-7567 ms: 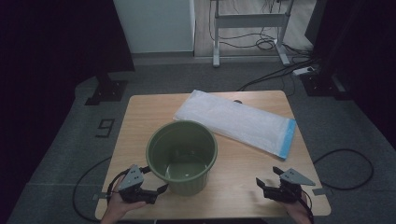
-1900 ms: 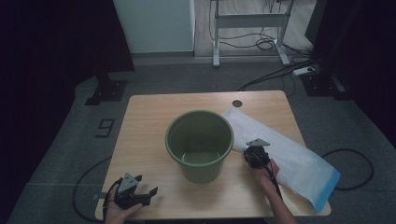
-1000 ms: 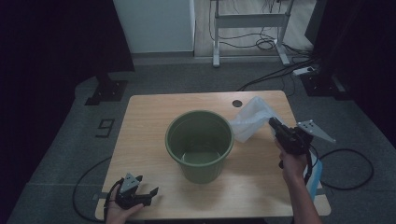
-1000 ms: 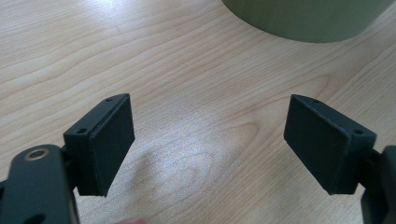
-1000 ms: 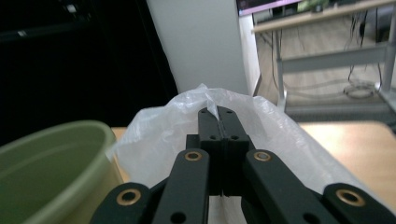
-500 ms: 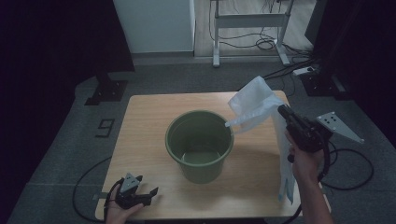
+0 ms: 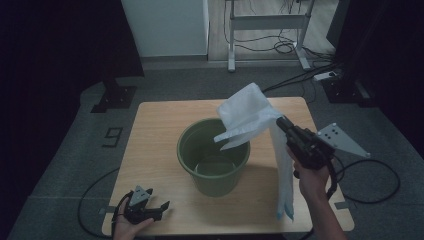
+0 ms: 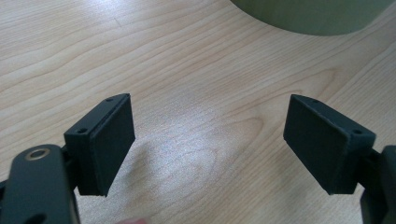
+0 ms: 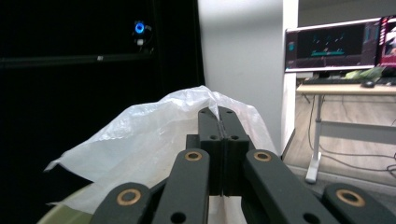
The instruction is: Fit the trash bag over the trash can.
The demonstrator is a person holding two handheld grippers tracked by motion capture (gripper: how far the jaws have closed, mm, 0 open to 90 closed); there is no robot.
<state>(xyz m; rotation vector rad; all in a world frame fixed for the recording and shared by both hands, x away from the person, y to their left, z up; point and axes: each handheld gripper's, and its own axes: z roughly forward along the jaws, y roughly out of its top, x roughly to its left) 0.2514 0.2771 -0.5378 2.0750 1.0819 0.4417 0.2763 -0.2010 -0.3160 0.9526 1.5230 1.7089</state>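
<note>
1. In the high view we held the right gripper at the right of the frame, clamped on a white plastic bag. One end of the bag billowed above the green bucket at the centre. The rest hung down as a long strip to the table at the lower right.
2. The right gripper view showed what the high view could not: our two black jaws pressed flat together, with the bag pinched at their tips and spilling to the left. At the bottom left of that frame we saw a sliver of the bucket's rim.
3. In the high view the left gripper lay at the lower left corner of the table, well apart from the bucket.
4. The left gripper view made its state plain: our jaws stood wide apart with only bare wood between them. The bucket's wall crossed the upper right of that frame.
</note>
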